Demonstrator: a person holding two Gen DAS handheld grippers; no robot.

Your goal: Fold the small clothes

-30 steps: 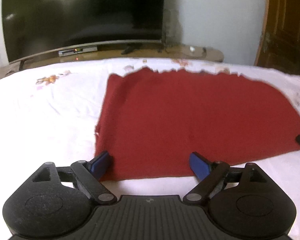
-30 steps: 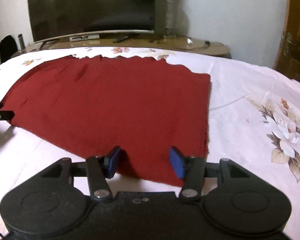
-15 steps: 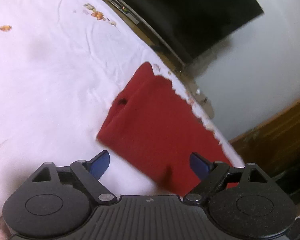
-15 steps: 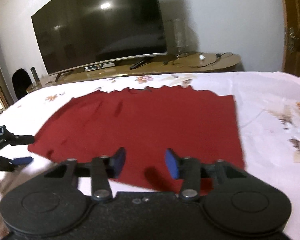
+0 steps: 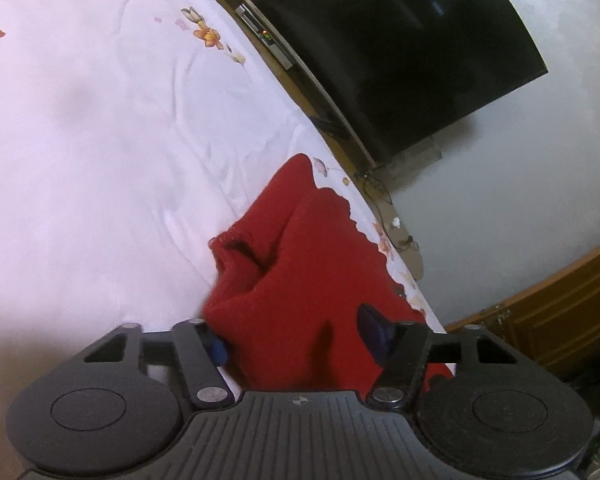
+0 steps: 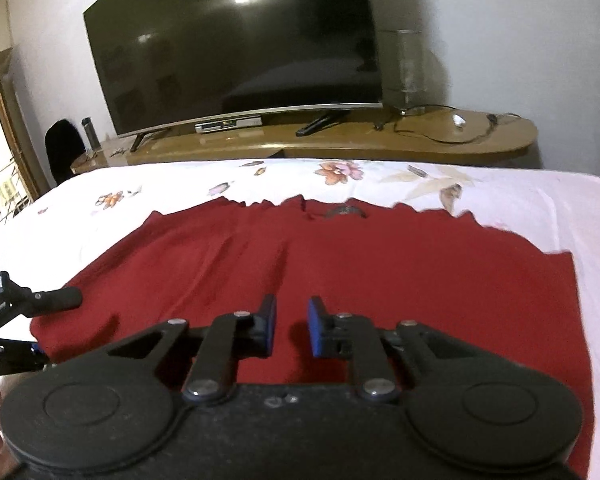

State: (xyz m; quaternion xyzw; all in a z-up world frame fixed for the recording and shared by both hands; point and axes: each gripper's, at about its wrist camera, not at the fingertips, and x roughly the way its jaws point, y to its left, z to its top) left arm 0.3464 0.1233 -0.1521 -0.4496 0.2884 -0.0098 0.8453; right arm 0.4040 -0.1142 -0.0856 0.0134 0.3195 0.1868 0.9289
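red cloth (image 6: 340, 272) lies spread on the bed (image 6: 560, 208), its near-left corner bunched up. left tongs (image 5: 292, 340) gape wide w/ that corner between the pads. right tongs (image 6: 291, 330) narrow, gap empty, above the cloth's near edge.

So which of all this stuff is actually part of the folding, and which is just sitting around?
Part of the job:
red garment
left hand-held gripper
right hand-held gripper
bed sheet

Just lying about:
television
set-top box
remote
cables
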